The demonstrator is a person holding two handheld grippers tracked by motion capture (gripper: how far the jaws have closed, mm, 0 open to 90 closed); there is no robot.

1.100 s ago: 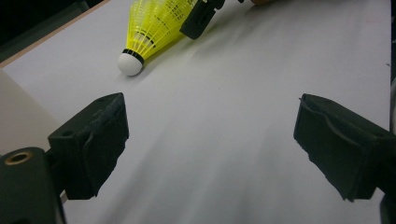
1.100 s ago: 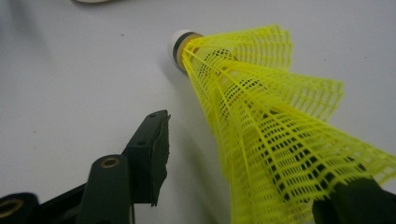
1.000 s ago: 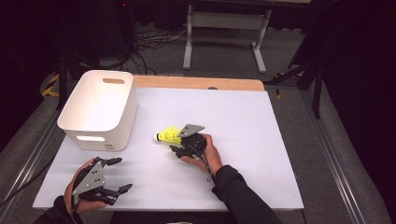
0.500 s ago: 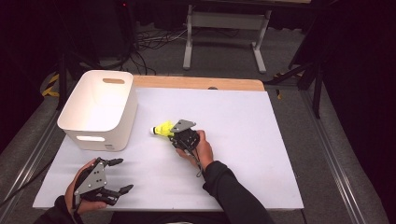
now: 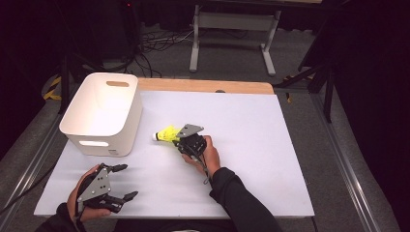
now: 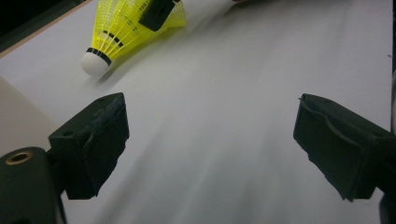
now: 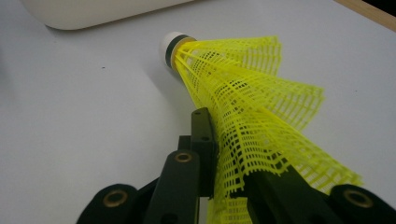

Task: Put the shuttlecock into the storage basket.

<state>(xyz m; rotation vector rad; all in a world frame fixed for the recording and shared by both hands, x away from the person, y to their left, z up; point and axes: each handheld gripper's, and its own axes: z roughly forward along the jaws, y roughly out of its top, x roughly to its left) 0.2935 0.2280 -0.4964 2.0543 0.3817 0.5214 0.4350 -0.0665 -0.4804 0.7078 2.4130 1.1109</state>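
Observation:
A yellow mesh shuttlecock [image 5: 167, 134] with a white cork tip is held just above the white table, a little right of the white bin [image 5: 104, 113]. My right gripper [image 5: 180, 139] is shut on its skirt, and the cork points toward the bin. In the right gripper view the jaws pinch the crumpled yellow skirt of the shuttlecock [image 7: 254, 116]. My left gripper [image 5: 123, 181] rests open at the near left of the table with nothing between its jaws. The left gripper view looks past its spread jaws at the shuttlecock [image 6: 123, 30] farther off.
The white bin's wall [image 5: 87, 130] stands at the table's left, open on top with a handle slot. A wooden strip [image 5: 208, 86] edges the table's far side. Bare white tabletop [image 5: 251, 145] lies to the right and between the two grippers.
My right gripper has carried the shuttlecock leftward and slightly farther, nearer the bin. The left gripper has stayed in place, open.

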